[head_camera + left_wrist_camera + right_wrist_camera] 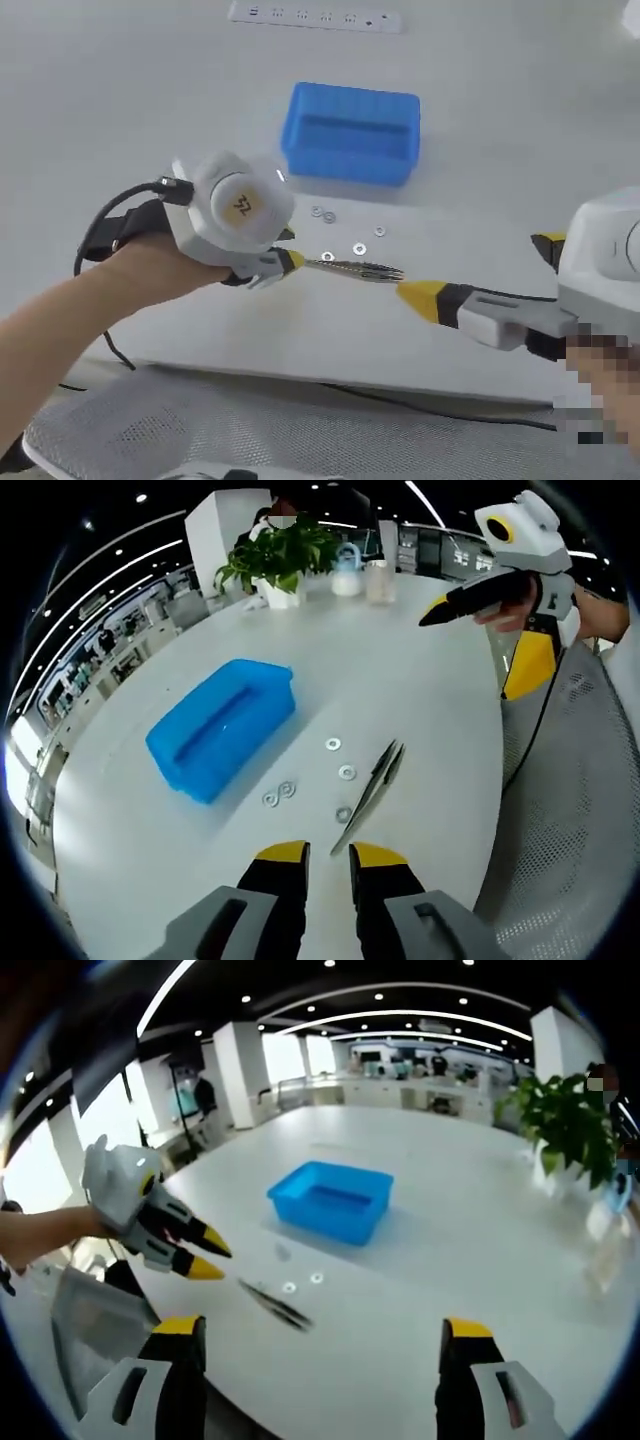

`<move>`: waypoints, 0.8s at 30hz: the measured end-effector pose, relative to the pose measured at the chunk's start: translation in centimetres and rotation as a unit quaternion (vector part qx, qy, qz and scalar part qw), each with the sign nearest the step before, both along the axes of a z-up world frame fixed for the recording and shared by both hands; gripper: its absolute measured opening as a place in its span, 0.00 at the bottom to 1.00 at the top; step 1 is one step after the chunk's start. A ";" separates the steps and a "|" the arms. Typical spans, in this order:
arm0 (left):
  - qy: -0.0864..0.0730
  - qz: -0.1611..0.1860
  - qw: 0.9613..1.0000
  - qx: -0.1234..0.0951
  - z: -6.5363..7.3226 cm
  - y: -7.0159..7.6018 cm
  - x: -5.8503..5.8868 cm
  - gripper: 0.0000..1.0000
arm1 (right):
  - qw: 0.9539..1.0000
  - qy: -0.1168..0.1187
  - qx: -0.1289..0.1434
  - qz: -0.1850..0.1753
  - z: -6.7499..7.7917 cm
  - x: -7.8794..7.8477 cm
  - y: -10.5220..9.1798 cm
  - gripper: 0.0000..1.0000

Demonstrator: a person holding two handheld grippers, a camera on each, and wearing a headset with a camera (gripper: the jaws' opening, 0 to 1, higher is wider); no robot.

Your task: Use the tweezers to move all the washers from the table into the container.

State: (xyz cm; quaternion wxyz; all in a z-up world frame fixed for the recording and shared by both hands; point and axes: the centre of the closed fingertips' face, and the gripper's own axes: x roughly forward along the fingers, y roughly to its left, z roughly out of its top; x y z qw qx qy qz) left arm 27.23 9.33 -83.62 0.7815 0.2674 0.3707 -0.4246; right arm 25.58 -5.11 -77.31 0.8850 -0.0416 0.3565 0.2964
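Note:
Metal tweezers lie flat on the white table. Several small washers are scattered just beyond them, in front of the blue container. My left gripper hovers at the handle end of the tweezers, its jaws slightly apart and holding nothing. My right gripper is wide open, with one yellow tip near the tweezers' pointed end.
A white power strip lies at the table's far edge. A potted plant stands far across the table. The table's near edge runs below the grippers, above a grey mesh chair and a black cable.

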 end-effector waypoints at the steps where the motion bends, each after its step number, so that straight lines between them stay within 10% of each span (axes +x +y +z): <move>1: 0.000 -0.007 1.000 0.005 -0.3 0.0 0.0 0.13 | 1.000 0.001 0.000 0.001 0.0 0.1 0.0 0.96; 15: 0.025 -0.042 0.999 0.022 -2.6 -0.7 -0.6 0.07 | 1.000 0.019 -0.012 0.017 -1.2 0.2 0.2 0.96; 24: 0.011 -0.073 0.997 0.025 -2.7 -1.9 -1.5 0.00 | 0.999 0.027 -0.014 0.029 -1.8 0.0 0.9 0.96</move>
